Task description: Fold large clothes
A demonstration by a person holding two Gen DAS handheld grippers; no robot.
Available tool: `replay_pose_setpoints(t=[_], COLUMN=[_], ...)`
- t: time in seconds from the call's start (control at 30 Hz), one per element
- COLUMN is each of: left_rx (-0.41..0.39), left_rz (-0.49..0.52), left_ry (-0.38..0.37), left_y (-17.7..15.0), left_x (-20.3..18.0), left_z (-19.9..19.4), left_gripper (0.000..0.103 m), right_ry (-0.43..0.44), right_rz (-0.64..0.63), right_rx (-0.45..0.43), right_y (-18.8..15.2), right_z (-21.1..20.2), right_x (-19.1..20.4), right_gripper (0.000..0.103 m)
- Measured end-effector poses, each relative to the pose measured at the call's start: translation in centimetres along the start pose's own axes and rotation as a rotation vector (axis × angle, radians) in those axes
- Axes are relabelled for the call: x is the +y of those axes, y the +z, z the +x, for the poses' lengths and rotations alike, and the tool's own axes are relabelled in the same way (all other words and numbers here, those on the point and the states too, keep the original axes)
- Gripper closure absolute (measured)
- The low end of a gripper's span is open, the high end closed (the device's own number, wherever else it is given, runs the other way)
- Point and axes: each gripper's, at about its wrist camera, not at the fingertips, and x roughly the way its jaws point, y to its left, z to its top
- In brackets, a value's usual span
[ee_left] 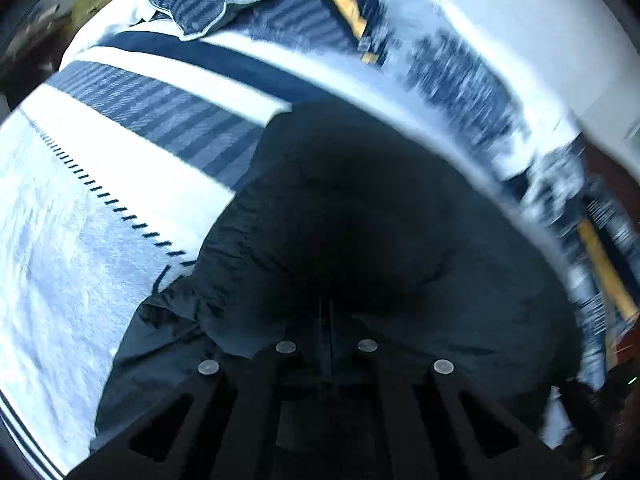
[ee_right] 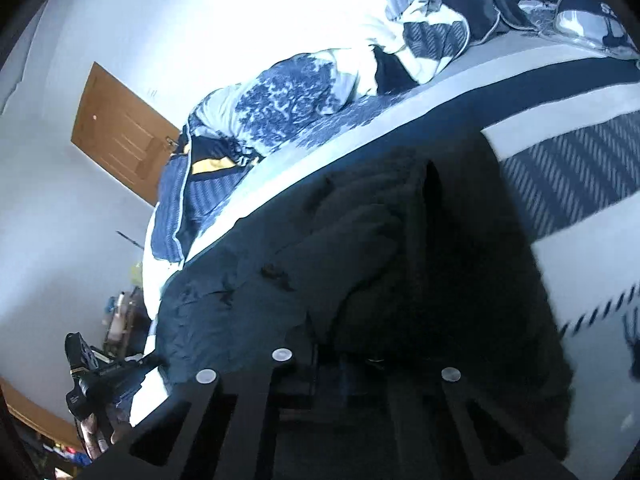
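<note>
Both grippers pointed steeply down at a dark garment [ee_left: 360,220] lying bunched on the striped bedspread [ee_left: 132,128]. The left gripper [ee_left: 326,320] was closed, fabric apparently pinched between its fingers. The right gripper [ee_right: 340,356] was also closed, its tips lost in the garment's dark folds. Motion blur smeared the bedding [ee_left: 460,64] beyond.

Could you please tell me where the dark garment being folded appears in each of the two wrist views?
Left wrist: the dark garment fills the lower centre, spreading up from the shut left gripper.
Right wrist: the dark garment covers the centre and lower middle, ahead of the right gripper.
Shared landmark: the striped blue-and-white bedspread beneath it.
</note>
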Motion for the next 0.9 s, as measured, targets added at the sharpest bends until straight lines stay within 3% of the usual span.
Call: replay_pose_setpoints(t=[0.07, 0.13, 0.2, 0.23, 0.27, 0.3, 0.33, 0.4, 0.43, 0.6, 0.7, 0.9], left_rx=[-0.011, -0.026, -0.062, -0.078, -0.099, -0.117, -0.142, -0.221, -0.268, -0.331, -0.34, -0.315], left_rz=[0.022, 0.013, 0.0, 0.007, 0.027, 0.047, 0.068, 0.1, 0.102, 0.099, 0.087, 0.026], left_ry=[0.054, 0.062, 0.005, -0.01, -0.017, -0.016, -0.008, 0.022, 0.025, 0.021, 0.024, 0.027], left_y=[-0.3, -0.6, -1.1, -1.3, -1.9, -2.5, -3.2, -5.7, -7.2, -14.4, -19.0, -22.4], left_x=[-0.1, 0.1, 0.3, 0.4, 0.3, 0.3, 0.5, 1.4, 2.1, 6.1, 8.5, 12.7], left_z=[0.8, -0.1, -2.2, -3.3, -5.0, -6.5, -8.4, -12.8, -15.2, -22.7, -26.2, -29.7], left_gripper=[0.1, 0.1, 0.1, 0.098, 0.096, 0.084, 0.063, 0.031, 0.026, 0.025, 0.025, 0.023], right_ry=[0.005, 0.05, 0.062, 0.07, 0.088, 0.091, 0.093, 0.09, 0.079, 0.081, 0.024, 0.017], right_rz=[0.023, 0.083, 0.074, 0.052, 0.026, 0.016, -0.003, -0.036, -0.047, -0.038, -0.055, -0.062], right_rx=[0.105, 0.117, 0.102, 0.076, 0.036, 0.016, -0.026, -0.046, -0.043, -0.049, -0.03, -0.042], right_y=[-0.9, -1.6, -1.6, -1.6, -1.9, -2.1, -3.1, -5.0, -6.1, -12.2, -16.9, -21.8], right_z=[2.8, 3.2, 2.0, 0.9, -1.0, -1.8, -3.9, -6.3, -7.5, -13.4, -17.7, -22.6], right_x=[-1.3, -1.8, -1.2, -0.6, 0.1, 0.4, 0.9, 1.3, 1.5, -0.1, -0.8, -0.7], right_gripper=[0.092, 0.092, 0.089, 0.082, 0.059, 0.04, 0.015, 0.015, 0.015, 0.015, 0.015, 0.015])
